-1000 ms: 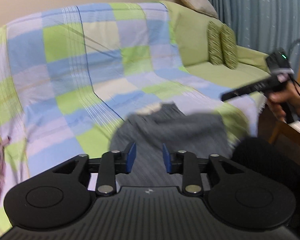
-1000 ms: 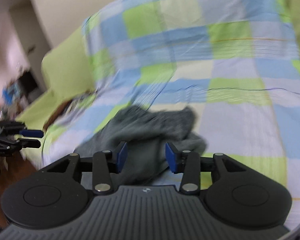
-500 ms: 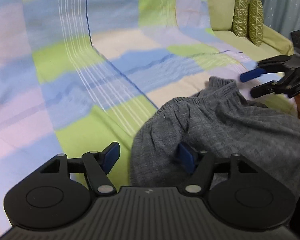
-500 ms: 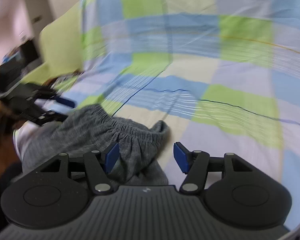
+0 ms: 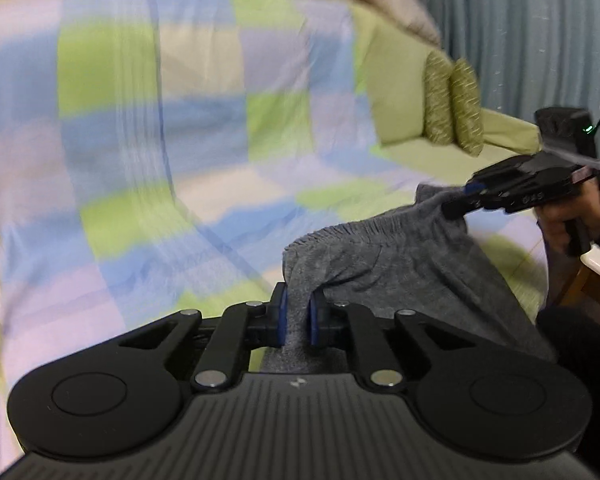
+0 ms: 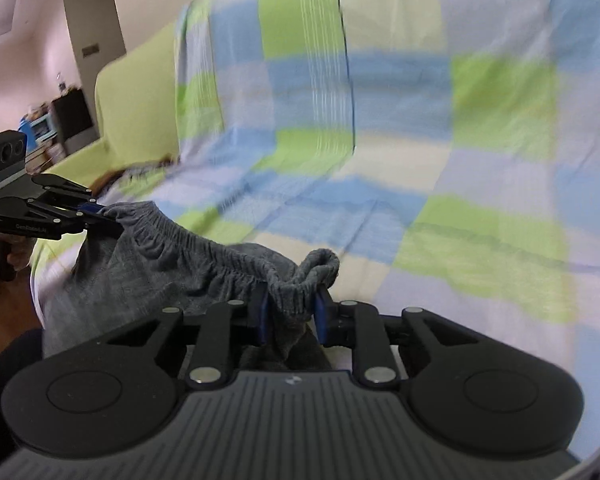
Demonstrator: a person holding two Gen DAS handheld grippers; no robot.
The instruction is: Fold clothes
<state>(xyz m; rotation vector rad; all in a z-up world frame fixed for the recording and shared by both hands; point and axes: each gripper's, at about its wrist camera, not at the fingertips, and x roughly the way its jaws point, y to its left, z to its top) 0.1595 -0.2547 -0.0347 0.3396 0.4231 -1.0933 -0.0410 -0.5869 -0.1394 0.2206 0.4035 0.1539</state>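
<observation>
A grey knit garment with an elastic waistband hangs lifted above the checked sofa cover. My left gripper is shut on one corner of the waistband. My right gripper is shut on the other corner, where the grey cloth bunches between the blue pads. Each gripper shows in the other's view: the right one at the right, the left one at the left. The waistband stretches between them and the rest of the garment hangs down.
A blue, green and lilac checked cover drapes the sofa seat and back. Two patterned green cushions stand at the sofa's far right by a blue curtain. A wooden chair edge is at the right.
Both grippers were open over the heaped garment; they have shut on the waistband corners and lifted it off the sofa, stretching it between them.
</observation>
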